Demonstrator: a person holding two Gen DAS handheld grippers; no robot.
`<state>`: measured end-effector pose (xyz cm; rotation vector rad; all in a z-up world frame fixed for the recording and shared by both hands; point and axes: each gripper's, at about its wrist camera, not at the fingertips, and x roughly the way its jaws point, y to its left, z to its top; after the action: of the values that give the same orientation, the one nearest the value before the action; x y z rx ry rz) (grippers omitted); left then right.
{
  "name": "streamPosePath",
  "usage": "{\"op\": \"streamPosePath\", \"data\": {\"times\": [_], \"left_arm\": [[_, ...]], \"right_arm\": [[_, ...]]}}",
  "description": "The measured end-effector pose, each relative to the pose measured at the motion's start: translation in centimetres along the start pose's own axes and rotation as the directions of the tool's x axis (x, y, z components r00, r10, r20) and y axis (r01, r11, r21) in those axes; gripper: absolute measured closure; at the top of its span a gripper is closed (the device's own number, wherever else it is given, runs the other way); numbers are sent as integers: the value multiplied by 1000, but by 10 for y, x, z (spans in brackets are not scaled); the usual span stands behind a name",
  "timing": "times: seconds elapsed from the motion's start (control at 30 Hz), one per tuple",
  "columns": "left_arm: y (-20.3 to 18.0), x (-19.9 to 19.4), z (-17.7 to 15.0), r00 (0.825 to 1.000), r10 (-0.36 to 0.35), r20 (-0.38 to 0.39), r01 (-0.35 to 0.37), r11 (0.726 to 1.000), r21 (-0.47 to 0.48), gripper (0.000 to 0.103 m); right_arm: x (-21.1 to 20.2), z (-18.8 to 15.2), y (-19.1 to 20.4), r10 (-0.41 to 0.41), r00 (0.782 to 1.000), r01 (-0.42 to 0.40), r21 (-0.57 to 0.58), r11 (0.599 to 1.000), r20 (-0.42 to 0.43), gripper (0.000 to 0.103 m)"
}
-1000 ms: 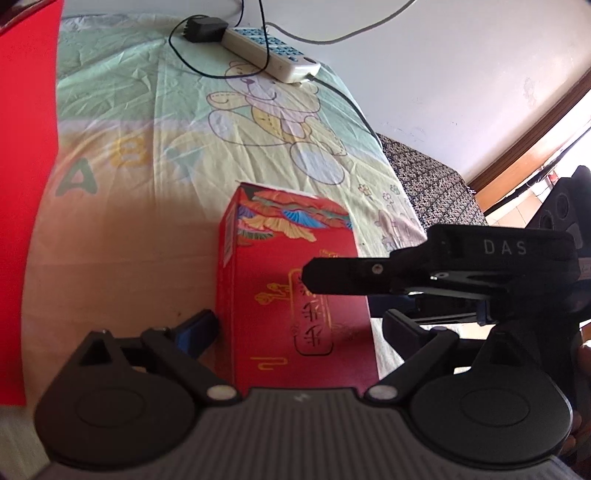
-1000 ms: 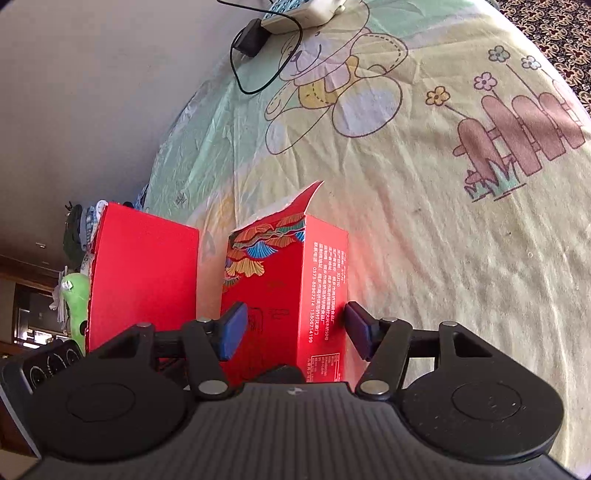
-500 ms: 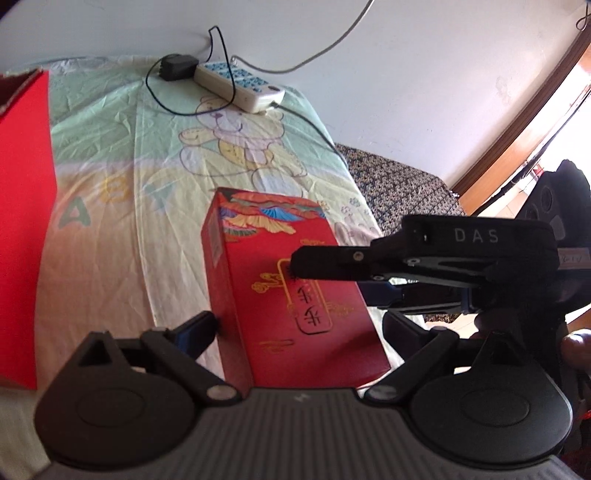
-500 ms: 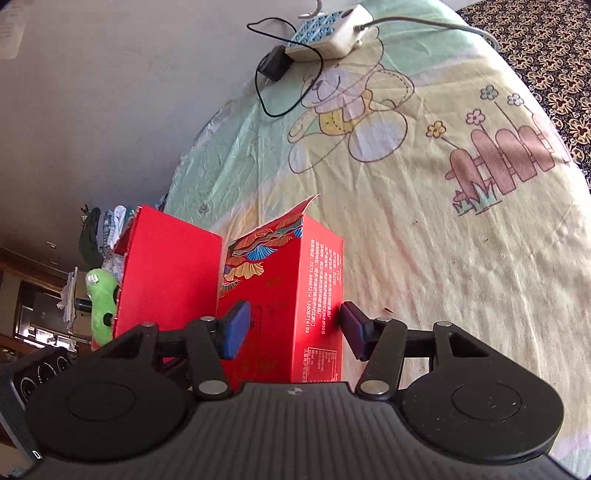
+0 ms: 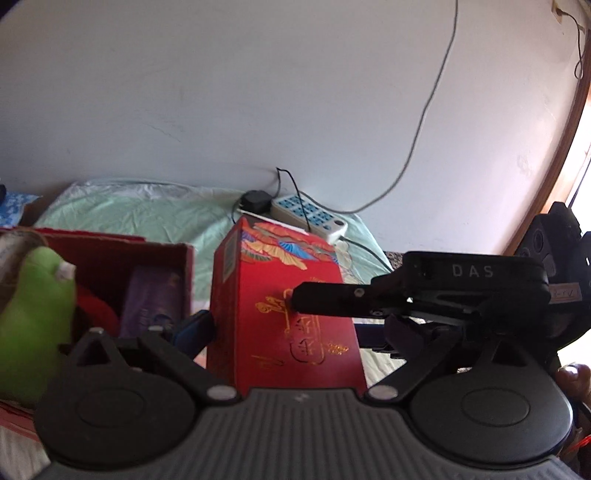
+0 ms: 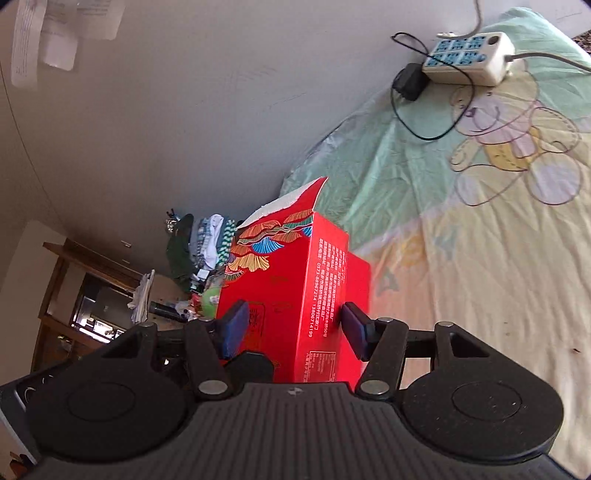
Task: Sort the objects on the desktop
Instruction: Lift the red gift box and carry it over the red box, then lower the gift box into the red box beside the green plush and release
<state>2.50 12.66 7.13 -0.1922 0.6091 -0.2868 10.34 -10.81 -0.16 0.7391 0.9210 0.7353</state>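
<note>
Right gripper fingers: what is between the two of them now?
The red patterned carton stands between the right gripper fingers, both pads against its sides, seen in the right wrist view.

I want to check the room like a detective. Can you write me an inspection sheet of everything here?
Surface: a bear-print bedsheet, wrinkled.
Job's things: a tall red gift carton with a torn top flap; an open red storage box to its left, holding a green plush toy and a purple packet.
Clutter: clothes heaped beyond the sheet.
Grippers: left tongs straddle the carton, only the left pad visible at its side; right tongs are pressed on both its sides.
Cables: a white power strip by the wall, a black adapter with looped cord, a grey cable up the wall.
Surroundings: papers on the wall, a wooden cabinet.
</note>
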Motion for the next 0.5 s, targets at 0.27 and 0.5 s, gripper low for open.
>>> {"op": "streamPosePath", "data": {"times": [0.27, 0.5], "left_arm": [[66, -16, 2, 998, 57, -25, -58, 997, -41, 4], [102, -4, -4, 995, 28, -95, -31, 999, -34, 4]], "right_arm": [[75, -8, 46, -9, 999, 6, -59, 998, -51, 44], [116, -19, 70, -106, 992, 96, -135, 986, -64, 41]]}}
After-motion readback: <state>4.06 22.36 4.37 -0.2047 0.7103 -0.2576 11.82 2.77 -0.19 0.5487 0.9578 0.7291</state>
